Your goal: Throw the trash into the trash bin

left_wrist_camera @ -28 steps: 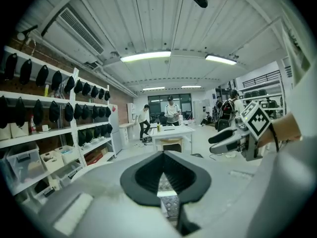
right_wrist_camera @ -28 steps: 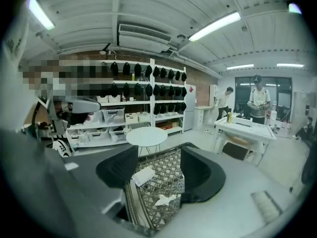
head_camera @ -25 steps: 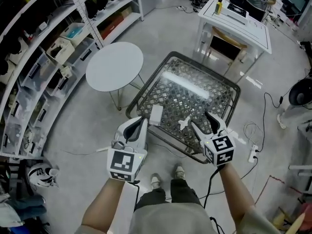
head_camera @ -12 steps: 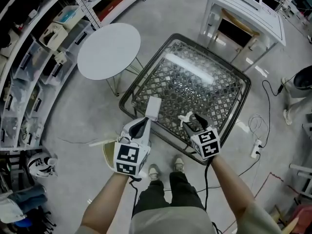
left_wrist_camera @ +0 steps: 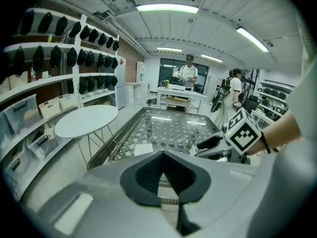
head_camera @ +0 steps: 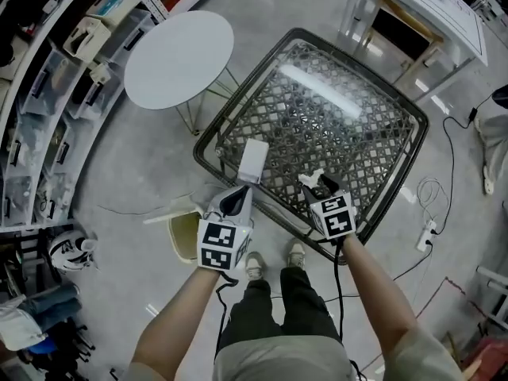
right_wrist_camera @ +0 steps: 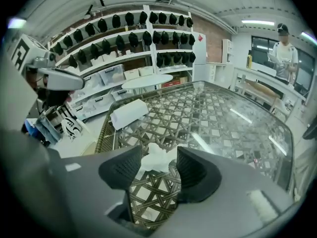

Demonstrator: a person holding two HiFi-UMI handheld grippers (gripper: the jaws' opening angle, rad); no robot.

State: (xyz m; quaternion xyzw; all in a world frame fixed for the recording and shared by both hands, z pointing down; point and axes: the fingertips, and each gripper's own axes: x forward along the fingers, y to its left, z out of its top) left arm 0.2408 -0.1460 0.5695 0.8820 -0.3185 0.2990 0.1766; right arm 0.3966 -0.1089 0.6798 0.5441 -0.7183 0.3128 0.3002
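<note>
The right gripper straddles the crumpled tissue on the glass-topped table. Its jaws are apart and have just been closing, with nothing pinched yet. The left gripper is clenched on nothing. The likely risk is the pads skidding on the glass and catching only a wisp, which then drops short of the yellowish bin on the floor.

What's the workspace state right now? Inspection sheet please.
Surface: glass-topped wicker table, reflective.
Job's things: crumpled tissue and flat white piece near the table's near edge; beige bin on the floor, left of the table.
Clutter: nothing seen.
Grippers: left gripper shut, empty; right gripper jaws apart, have just been closing, tissue between the tips, not pinched.
Cables: loose cable and power strip on the floor right of the table.
Surroundings: round white table, shelves, white desk; people in the background.
</note>
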